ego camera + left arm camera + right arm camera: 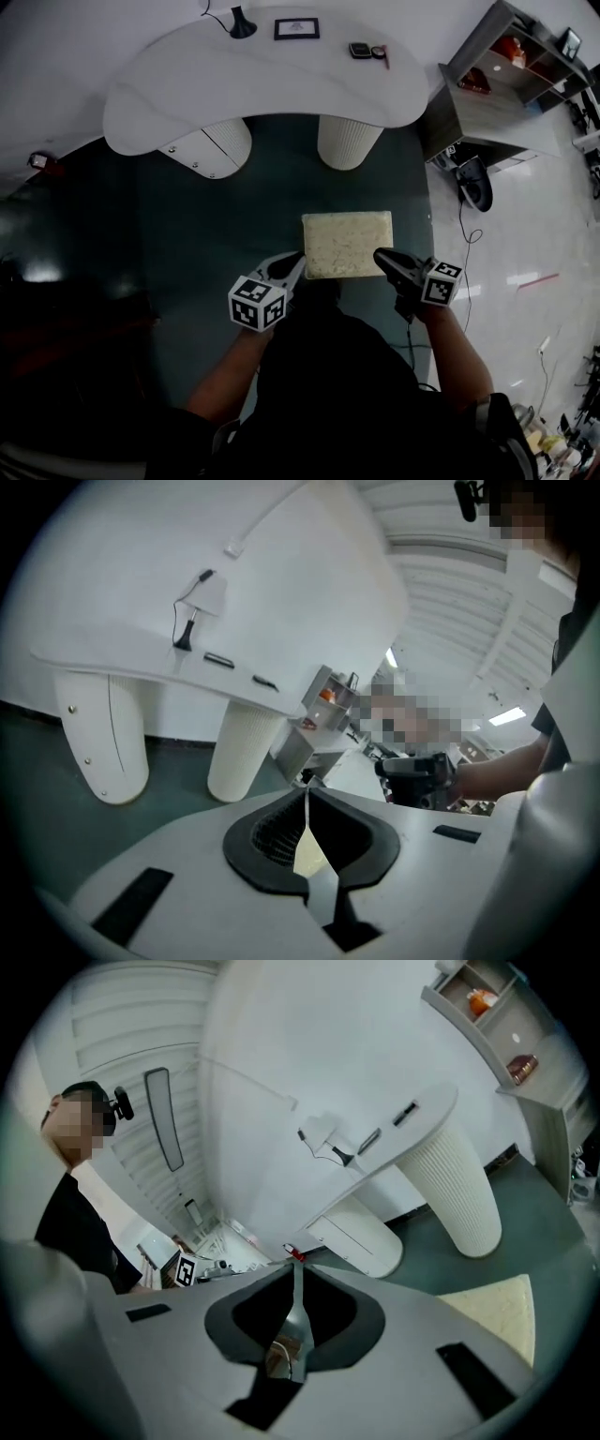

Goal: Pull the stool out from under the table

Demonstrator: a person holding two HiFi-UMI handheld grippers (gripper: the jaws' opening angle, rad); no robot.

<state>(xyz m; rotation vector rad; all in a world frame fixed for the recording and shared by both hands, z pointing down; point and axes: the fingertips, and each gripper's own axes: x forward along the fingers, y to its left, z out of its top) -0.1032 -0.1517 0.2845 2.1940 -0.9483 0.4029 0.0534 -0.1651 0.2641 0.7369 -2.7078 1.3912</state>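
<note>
The stool (347, 244) stands on the floor (187, 234), well apart from the bench (187, 84) (the pull looks done). The left claw (292, 266) and right claw (386, 259) hang by its near corners, each pressed together on nothing. Next, likely, just withdraw.

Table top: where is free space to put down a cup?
The table is bare at its left end and along the front edge. The back strip is crowded: a black stand, a frame and small devices at the right.

Dark green floor (187, 234) bears cream stool (347, 244), apart from white table (187, 84)
</note>
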